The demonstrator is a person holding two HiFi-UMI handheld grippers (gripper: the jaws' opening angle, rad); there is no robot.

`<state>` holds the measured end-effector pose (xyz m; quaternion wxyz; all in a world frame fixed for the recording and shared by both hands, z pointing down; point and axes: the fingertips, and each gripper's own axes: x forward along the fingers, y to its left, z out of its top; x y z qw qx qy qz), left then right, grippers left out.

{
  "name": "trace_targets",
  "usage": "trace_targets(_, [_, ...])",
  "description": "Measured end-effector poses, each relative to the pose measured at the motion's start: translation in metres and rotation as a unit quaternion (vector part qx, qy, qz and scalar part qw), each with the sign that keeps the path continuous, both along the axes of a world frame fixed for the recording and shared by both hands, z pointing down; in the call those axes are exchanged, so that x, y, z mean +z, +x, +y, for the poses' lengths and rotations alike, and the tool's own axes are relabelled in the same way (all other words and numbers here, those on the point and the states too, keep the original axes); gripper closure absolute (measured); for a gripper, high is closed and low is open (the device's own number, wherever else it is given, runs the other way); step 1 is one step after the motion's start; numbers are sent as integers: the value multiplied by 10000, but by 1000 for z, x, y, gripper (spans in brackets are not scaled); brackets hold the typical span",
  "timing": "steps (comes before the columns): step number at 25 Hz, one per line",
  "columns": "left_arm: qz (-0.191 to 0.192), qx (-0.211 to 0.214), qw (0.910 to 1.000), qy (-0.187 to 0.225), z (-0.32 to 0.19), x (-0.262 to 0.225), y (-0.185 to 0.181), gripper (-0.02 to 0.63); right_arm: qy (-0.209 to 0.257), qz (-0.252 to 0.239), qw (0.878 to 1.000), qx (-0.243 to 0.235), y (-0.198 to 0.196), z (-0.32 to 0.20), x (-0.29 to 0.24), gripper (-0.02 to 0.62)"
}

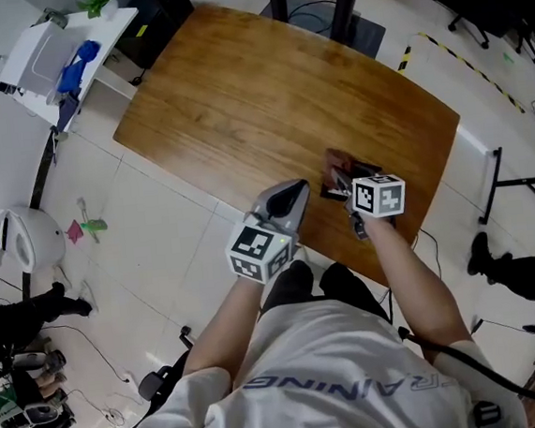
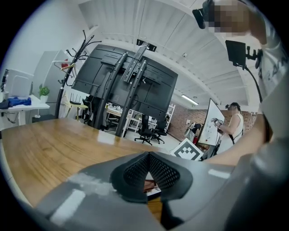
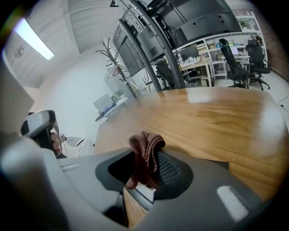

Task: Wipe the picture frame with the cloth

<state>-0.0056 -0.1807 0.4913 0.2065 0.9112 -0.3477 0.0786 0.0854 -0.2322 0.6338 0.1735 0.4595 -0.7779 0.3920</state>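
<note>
On the wooden table (image 1: 266, 96), close to its near edge, lies the small dark picture frame (image 1: 348, 172). My right gripper (image 1: 348, 193) sits right over it, its jaws hidden under the marker cube. In the right gripper view, that gripper (image 3: 146, 159) is shut on a bunched brown knitted cloth (image 3: 145, 151), with a pale edge of the frame (image 3: 143, 191) below. My left gripper (image 1: 298, 192) hovers just left of the frame, over the table's edge. Its jaws (image 2: 148, 155) meet at the tips with nothing held. A corner of the frame (image 2: 151, 187) shows beneath them.
A white side table (image 1: 40, 47) with a blue item stands on the floor far left, and a white round object (image 1: 25, 239) lies lower left. Black stand legs (image 1: 495, 186) and someone's dark shoe (image 1: 481, 254) are beside the table's right end.
</note>
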Motion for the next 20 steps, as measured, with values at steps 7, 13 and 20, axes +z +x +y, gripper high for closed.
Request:
trace_targets(7, [-49,84,10000,-22,-1,5,2,603,-130,240,9992,280,28,-2,7,476])
trace_targets(13, [-33,115,9999,-62,-2,6,2,603,-163,350,9988,310,47,5,-3,476])
trace_targets(20, [19,175,9998,-100,-4,5,3,603,-185,546,9976,395,70,17,-2,476])
